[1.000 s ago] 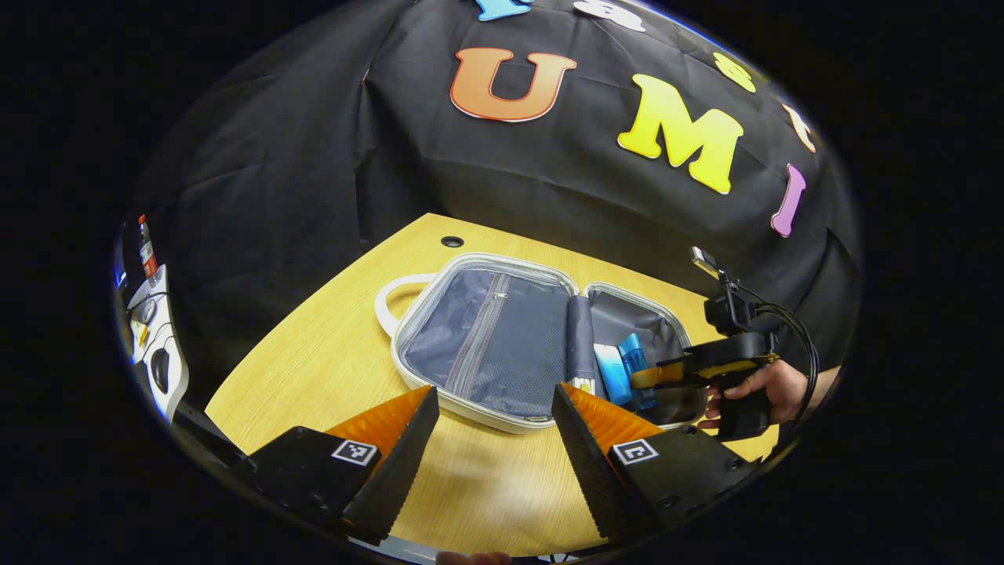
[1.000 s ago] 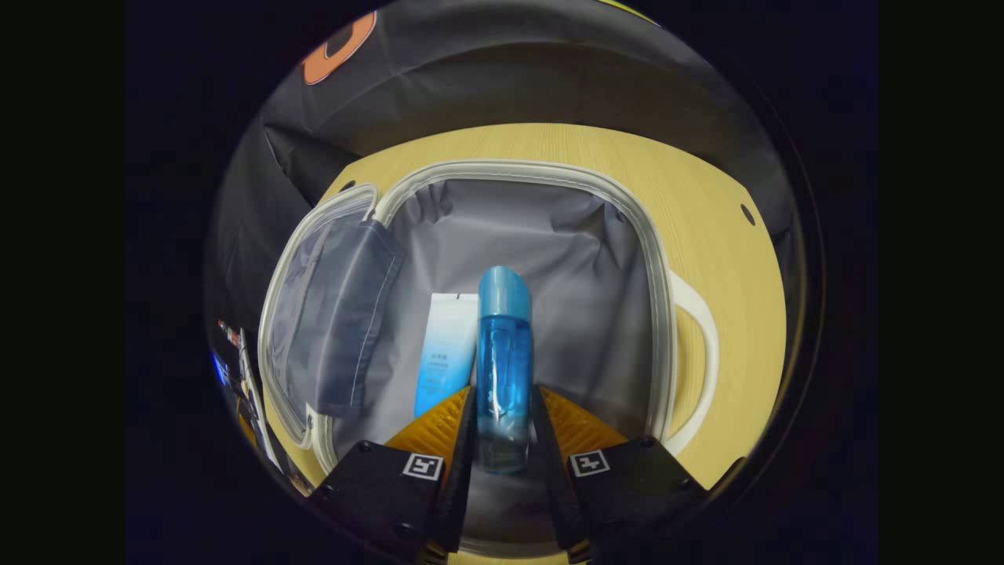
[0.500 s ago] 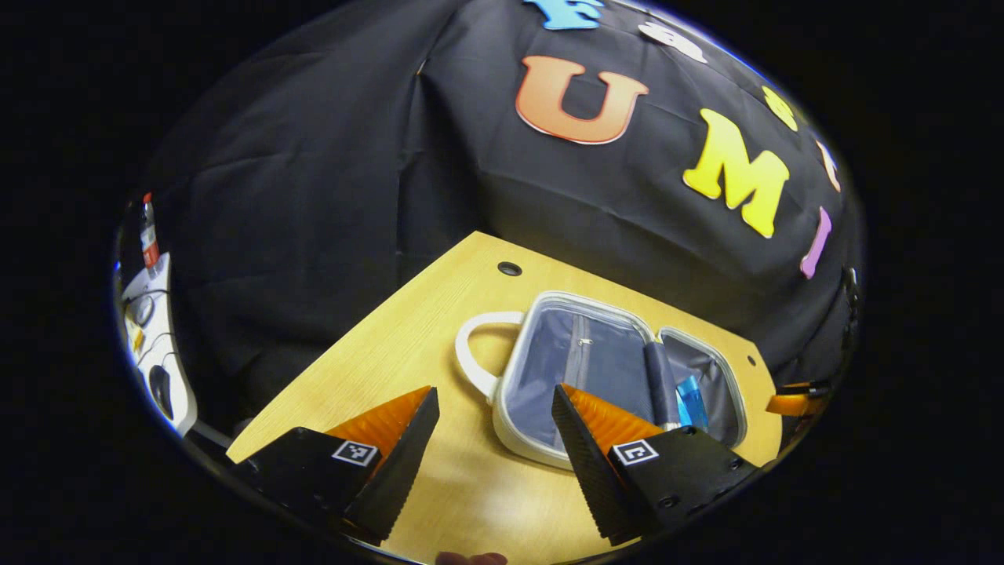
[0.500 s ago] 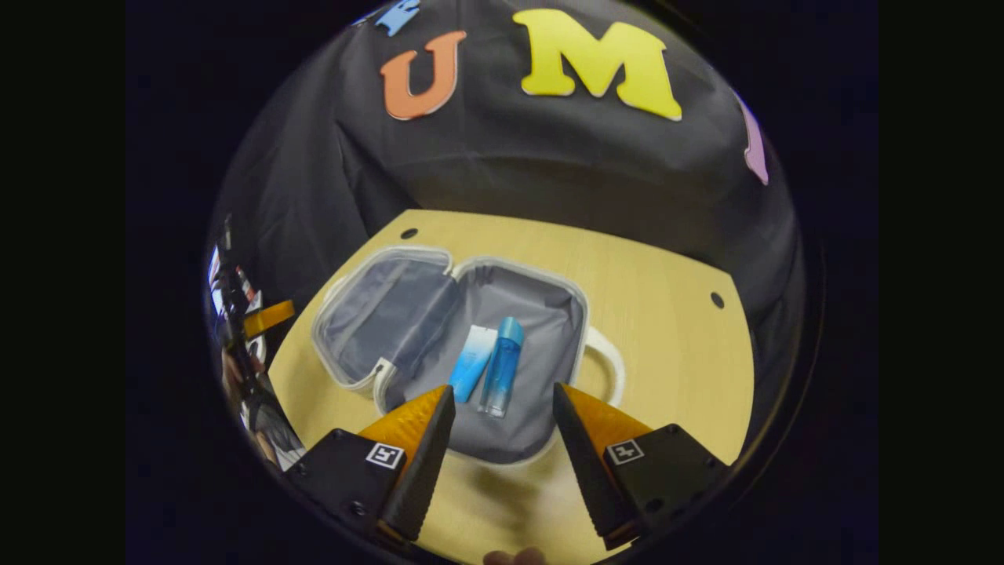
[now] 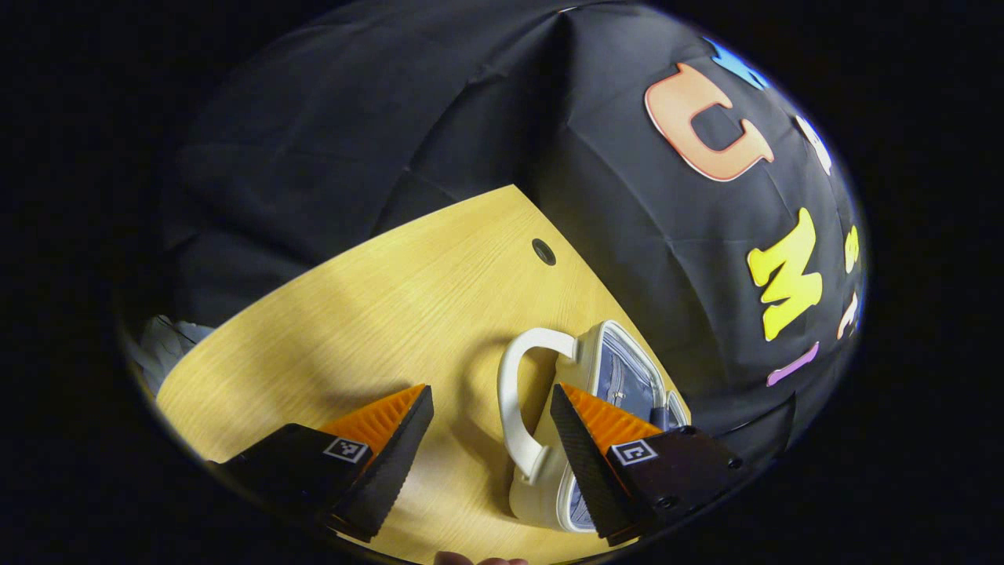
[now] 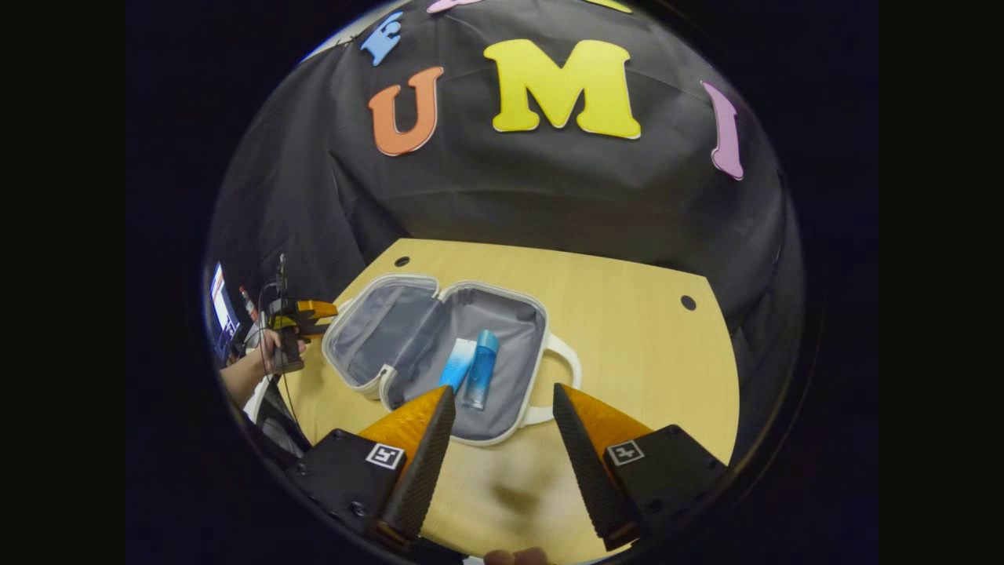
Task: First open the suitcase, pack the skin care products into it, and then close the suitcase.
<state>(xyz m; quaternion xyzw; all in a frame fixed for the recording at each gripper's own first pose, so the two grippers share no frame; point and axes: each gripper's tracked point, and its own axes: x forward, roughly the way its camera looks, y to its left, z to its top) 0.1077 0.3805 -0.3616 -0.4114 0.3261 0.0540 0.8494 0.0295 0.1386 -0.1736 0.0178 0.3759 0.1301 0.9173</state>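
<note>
The suitcase [image 6: 439, 353] lies open on the surface [image 6: 643, 345], with the tube [image 6: 456, 366] and bottle [image 6: 479, 369] side by side in its right half, caps towards 12 o'clock; I judge only closing remains. My left gripper [image 5: 490, 439] and right gripper [image 6: 502, 439] both hold their jaws wide and empty.
</note>
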